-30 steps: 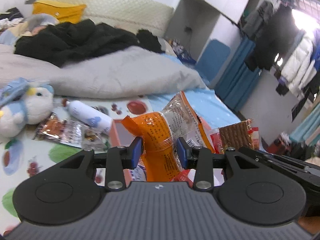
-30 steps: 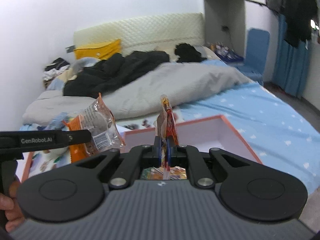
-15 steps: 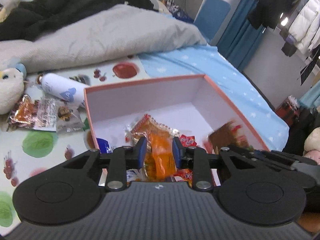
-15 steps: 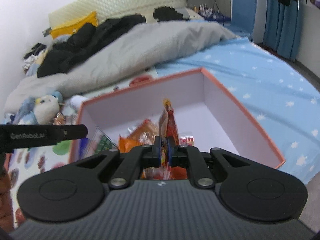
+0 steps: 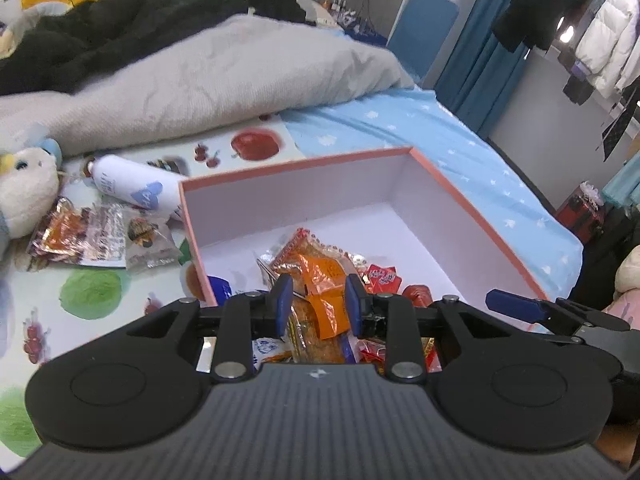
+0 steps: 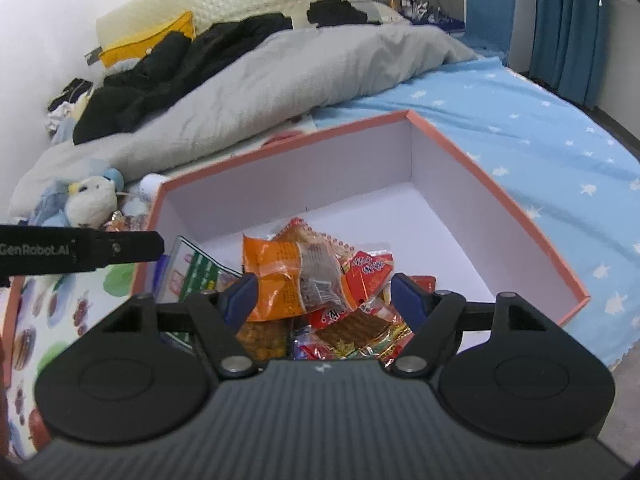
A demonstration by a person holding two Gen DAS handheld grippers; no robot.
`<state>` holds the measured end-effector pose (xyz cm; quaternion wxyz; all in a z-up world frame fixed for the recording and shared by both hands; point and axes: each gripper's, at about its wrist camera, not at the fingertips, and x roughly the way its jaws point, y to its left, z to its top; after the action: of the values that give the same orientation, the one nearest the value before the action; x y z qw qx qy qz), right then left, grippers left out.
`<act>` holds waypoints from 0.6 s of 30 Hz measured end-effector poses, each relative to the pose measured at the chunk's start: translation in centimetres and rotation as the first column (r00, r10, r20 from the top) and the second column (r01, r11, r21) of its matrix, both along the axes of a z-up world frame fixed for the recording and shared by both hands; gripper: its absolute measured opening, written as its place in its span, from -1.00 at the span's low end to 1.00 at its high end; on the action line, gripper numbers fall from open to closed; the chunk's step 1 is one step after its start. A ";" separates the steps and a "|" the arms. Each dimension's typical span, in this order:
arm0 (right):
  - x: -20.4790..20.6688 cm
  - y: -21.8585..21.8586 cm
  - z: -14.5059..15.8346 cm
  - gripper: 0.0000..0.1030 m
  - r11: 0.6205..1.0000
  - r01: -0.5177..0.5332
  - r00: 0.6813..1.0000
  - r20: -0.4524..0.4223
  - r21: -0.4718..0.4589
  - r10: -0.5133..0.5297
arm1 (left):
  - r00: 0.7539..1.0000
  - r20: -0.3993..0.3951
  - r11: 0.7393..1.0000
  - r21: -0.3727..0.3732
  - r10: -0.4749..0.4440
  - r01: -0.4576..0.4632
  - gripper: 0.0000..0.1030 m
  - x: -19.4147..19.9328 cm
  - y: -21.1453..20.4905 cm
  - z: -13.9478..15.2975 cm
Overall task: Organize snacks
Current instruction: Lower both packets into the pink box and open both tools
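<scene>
A white box with an orange rim (image 5: 472, 216) (image 6: 492, 184) lies on the bed and holds a pile of snack packets. My left gripper (image 5: 319, 300) is low over the box's near corner, its jaws parted around an orange snack packet (image 5: 320, 276) that rests on the pile (image 6: 280, 276). My right gripper (image 6: 324, 294) is wide open and empty above the pile; a brown-and-red packet (image 6: 360, 332) lies just below it. Several loose snack packets (image 5: 100, 236) lie on the sheet left of the box.
A white bottle (image 5: 132, 188) and a plush toy (image 5: 24, 196) (image 6: 90, 200) lie left of the box. A grey duvet (image 5: 220, 76) and black clothes (image 5: 100, 32) cover the far bed. The blue sheet's edge (image 5: 560, 232) drops off at right.
Both grippers came down over the box. The right gripper opened and let its thin packet fall onto the pile. The left gripper widened around the orange packet, which now lies in the box.
</scene>
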<state>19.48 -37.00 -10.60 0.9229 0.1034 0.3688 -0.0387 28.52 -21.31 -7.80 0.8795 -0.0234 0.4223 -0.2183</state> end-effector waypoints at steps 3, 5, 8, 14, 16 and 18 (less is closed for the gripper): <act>-1.2 0.7 1.8 0.45 1.000 -0.001 0.999 0.043 0.000 0.001 | 0.999 0.033 1.000 -0.011 0.001 -0.001 -0.35 -1.3 0.9 1.8; -2.0 1.3 3.0 0.45 1.000 -0.003 0.997 0.071 -0.007 0.004 | 0.998 0.058 1.000 -0.020 0.002 -0.001 -0.34 -2.4 1.7 3.1; -3.3 2.2 4.8 0.45 1.000 -0.013 0.994 0.111 -0.008 0.014 | 0.996 0.088 0.999 -0.037 0.005 -0.002 -0.34 -4.1 3.1 4.7; -6.0 4.6 7.6 0.45 0.999 -0.042 0.983 0.179 -0.017 0.044 | 0.988 0.147 0.998 -0.058 0.035 -0.027 -0.34 -7.7 6.3 7.6; -6.9 5.5 8.5 0.45 0.998 -0.055 0.978 0.202 -0.022 0.059 | 0.985 0.166 0.997 -0.063 0.053 -0.043 -0.34 -8.9 7.5 8.4; -7.7 6.4 9.3 0.45 0.997 -0.065 0.972 0.225 -0.030 0.070 | 0.982 0.179 0.996 -0.065 0.067 -0.056 -0.33 -10.0 8.6 9.1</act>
<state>11.83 -30.61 -1.29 0.9607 0.0843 0.2644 0.0006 18.50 -12.67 1.27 0.9195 -0.0430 0.3329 -0.2047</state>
